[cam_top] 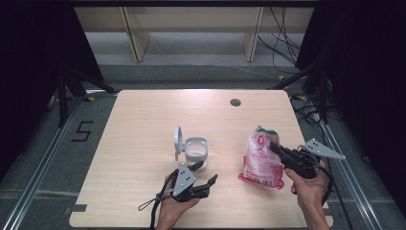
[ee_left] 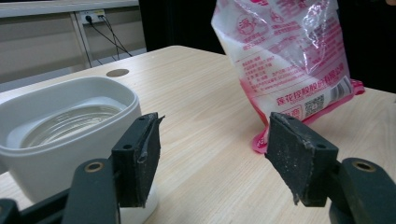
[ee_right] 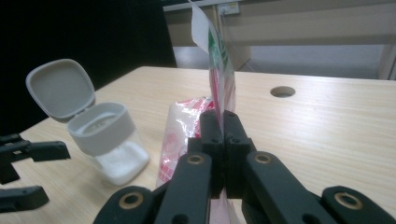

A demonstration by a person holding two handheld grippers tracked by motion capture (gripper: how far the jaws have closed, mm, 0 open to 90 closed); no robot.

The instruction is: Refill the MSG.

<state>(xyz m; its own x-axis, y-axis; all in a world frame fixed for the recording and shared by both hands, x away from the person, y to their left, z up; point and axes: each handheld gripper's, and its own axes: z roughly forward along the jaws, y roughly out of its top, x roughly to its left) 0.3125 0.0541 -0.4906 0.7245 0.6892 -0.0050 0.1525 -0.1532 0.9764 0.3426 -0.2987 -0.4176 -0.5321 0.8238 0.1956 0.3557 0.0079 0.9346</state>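
A pink-and-white plastic bag point(cam_top: 258, 160) of white grains stands on the right of the table, its top edge pinched between the jaws of my right gripper point(cam_top: 272, 146). In the right gripper view, that gripper point(ee_right: 223, 122) is shut on the thin bag film point(ee_right: 218, 56). A small clear container point(cam_top: 196, 149) with a white collar and a raised hinged lid point(cam_top: 178, 140) sits mid-table. My left gripper point(cam_top: 206, 171) lies just in front of it, open, with nothing between its pads. In the left gripper view the container point(ee_left: 70, 126) is at the left and the bag point(ee_left: 289, 56) at the right.
The light wooden table point(cam_top: 143, 124) has a round cable hole point(cam_top: 235, 102) near its far edge. The person's hands come in at the near edge. Shelving and cables stand on the floor beyond the table, and dark curtains hang on both sides.
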